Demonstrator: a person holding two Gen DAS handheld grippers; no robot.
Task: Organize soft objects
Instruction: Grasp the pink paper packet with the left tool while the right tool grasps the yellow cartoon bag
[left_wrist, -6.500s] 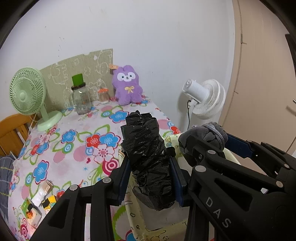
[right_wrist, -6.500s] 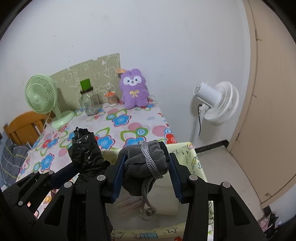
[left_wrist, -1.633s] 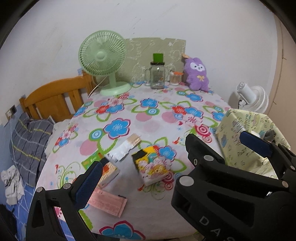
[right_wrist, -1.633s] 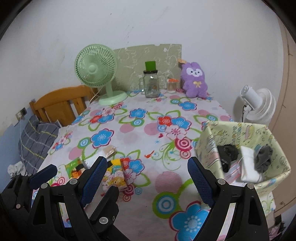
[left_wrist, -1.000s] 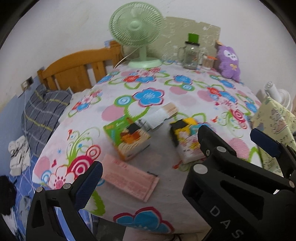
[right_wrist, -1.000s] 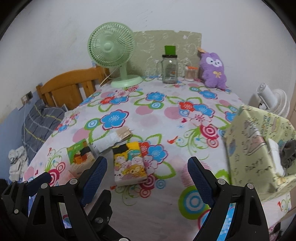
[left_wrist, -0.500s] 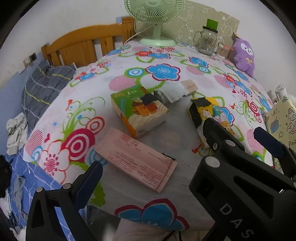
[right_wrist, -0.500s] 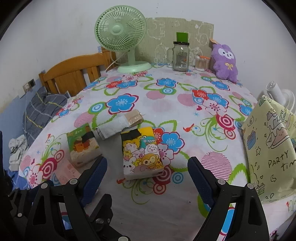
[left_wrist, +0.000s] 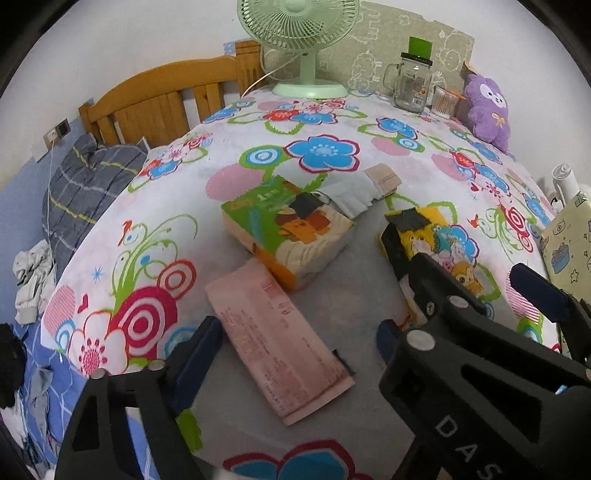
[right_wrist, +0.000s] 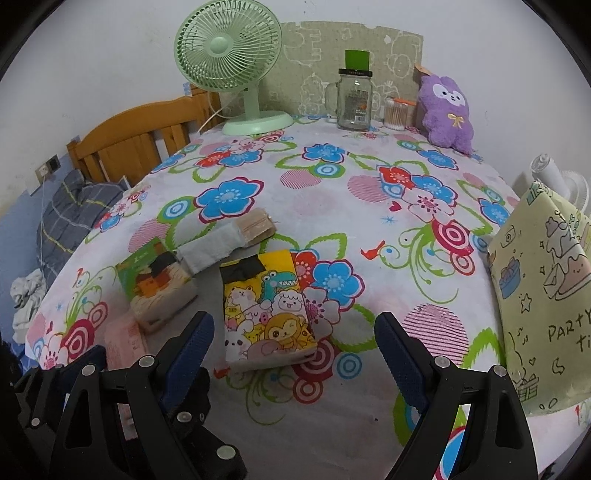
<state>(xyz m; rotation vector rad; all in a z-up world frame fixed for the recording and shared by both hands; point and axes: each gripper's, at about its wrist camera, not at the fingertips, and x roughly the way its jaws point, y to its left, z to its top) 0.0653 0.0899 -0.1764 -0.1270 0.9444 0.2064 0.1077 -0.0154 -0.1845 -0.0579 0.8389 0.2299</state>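
Flowered cloth covered the desk (right_wrist: 369, 229), with a wooden bed frame (right_wrist: 129, 144) off to one side and a yellow party bag (right_wrist: 546, 295) hanging at the other edge. Toward the near end lay the soft packs: a cartoon tissue pack (right_wrist: 266, 310), a green tissue pack (left_wrist: 288, 236), a flat pink pack (left_wrist: 277, 339), and a rolled white cloth (right_wrist: 225, 243) touching the green one.

Both tools were empty. The right gripper (right_wrist: 295, 347) had its fingers spread wide on either side of the cartoon tissue pack, not touching it. The left gripper (left_wrist: 295, 350) had its fingers spread either side of the flat pink pack, also clear of it.

These packs would probably be light and squashy, with slick wrappers, so a grip across the short sides near the middle seemed best. The thin pink one looked likely to bend and slide, and might need taking by its edges.
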